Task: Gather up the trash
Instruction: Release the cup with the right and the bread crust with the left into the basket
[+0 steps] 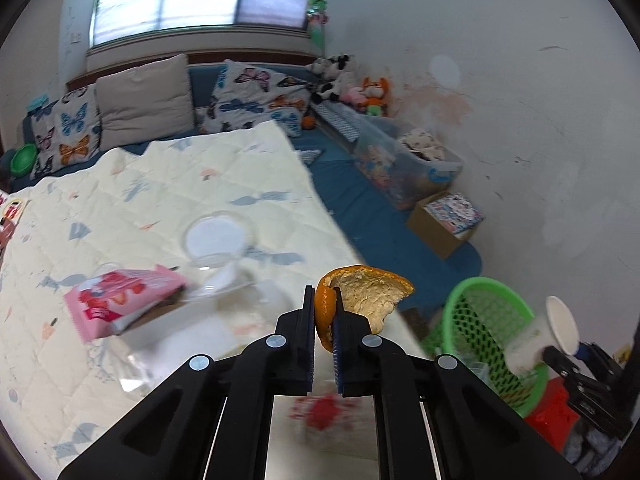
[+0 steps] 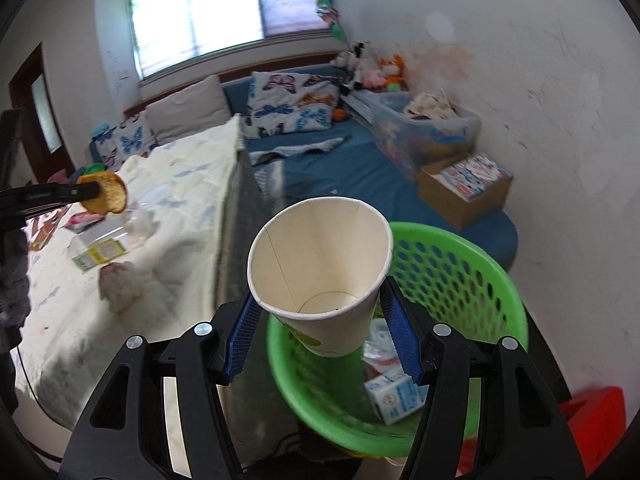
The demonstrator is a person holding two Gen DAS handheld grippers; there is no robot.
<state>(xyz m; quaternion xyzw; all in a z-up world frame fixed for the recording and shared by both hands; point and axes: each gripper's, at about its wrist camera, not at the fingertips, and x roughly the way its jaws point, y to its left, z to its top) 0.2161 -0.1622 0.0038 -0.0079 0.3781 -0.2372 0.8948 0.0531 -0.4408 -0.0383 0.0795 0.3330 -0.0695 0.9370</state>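
A paper cup [image 2: 320, 276] is grasped by the right claw [image 2: 322, 332] above the green basket [image 2: 460, 280] and is best released once centred, while orange peel [image 1: 360, 300] is clenched in the left claw [image 1: 324, 320].

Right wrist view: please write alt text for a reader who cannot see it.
The right tool holds a white paper cup, mouth toward the camera, above a green mesh basket that already holds a small carton. At far left, the left tool grips an orange peel over a quilted surface littered with wrappers.
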